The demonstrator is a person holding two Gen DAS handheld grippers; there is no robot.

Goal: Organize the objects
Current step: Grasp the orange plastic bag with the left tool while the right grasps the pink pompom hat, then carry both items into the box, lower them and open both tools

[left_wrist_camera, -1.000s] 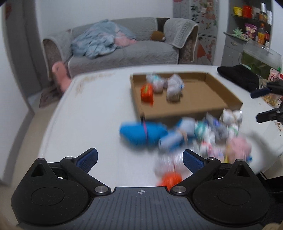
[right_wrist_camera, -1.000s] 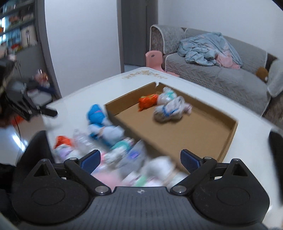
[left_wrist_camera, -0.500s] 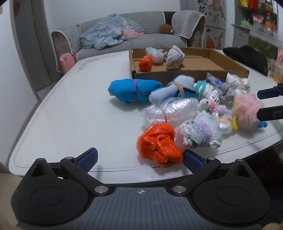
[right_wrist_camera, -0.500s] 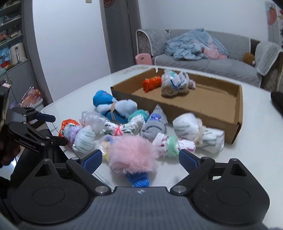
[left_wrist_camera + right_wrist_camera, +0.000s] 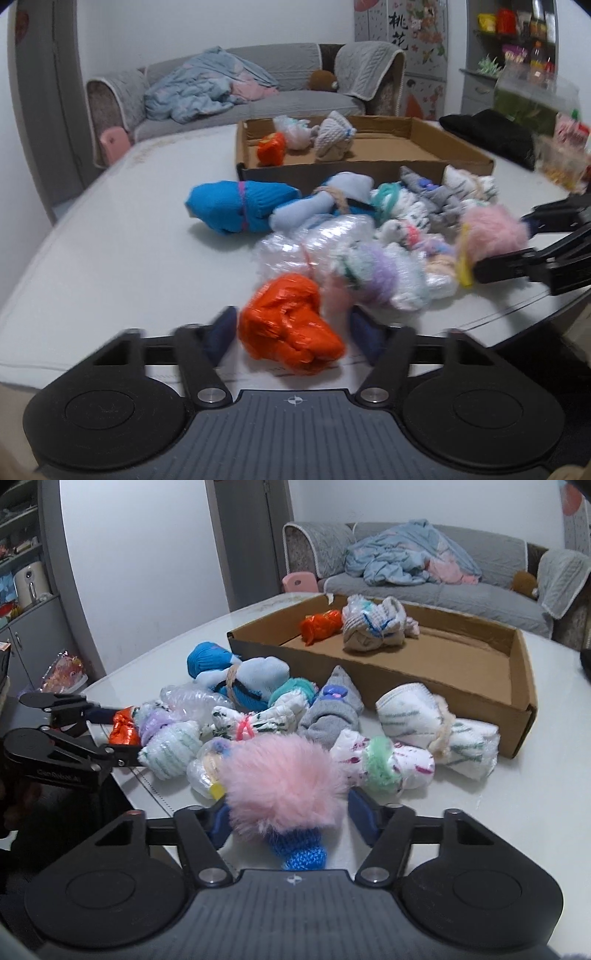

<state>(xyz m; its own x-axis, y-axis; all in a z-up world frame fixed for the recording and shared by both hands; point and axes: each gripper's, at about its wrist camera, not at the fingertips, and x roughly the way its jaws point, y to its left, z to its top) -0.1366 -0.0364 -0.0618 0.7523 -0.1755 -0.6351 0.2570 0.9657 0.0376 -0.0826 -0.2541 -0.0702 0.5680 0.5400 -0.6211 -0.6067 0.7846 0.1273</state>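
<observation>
Cardboard tray [image 5: 519, 672] sits well beyond both sets of fingertips, three bundles already in its far corner and most of its floor bare — plenty of room to drop more in. Between the tray's near wall and the fingers lies the heap of sock bundles [image 5: 258, 716], crowded together and touching one another. Both grippers have dropped from above the pile to the table's near edge, and their jaws have just been closing. The right gripper [image 5: 290, 818] now brackets the pink fluffy bundle [image 5: 280, 786], its fur filling the gap between the pads; whether they truly pinch it I cannot tell. The left gripper [image 5: 295, 332] straddles the orange bundle [image 5: 291, 328], with a sliver of table showing on either side, so it looks not yet clamped. I judge two pickups are about to happen at once. The table edge [image 5: 524, 306] runs just under both grippers — little margin on the near side; the lift path forward over the heap is open.
</observation>
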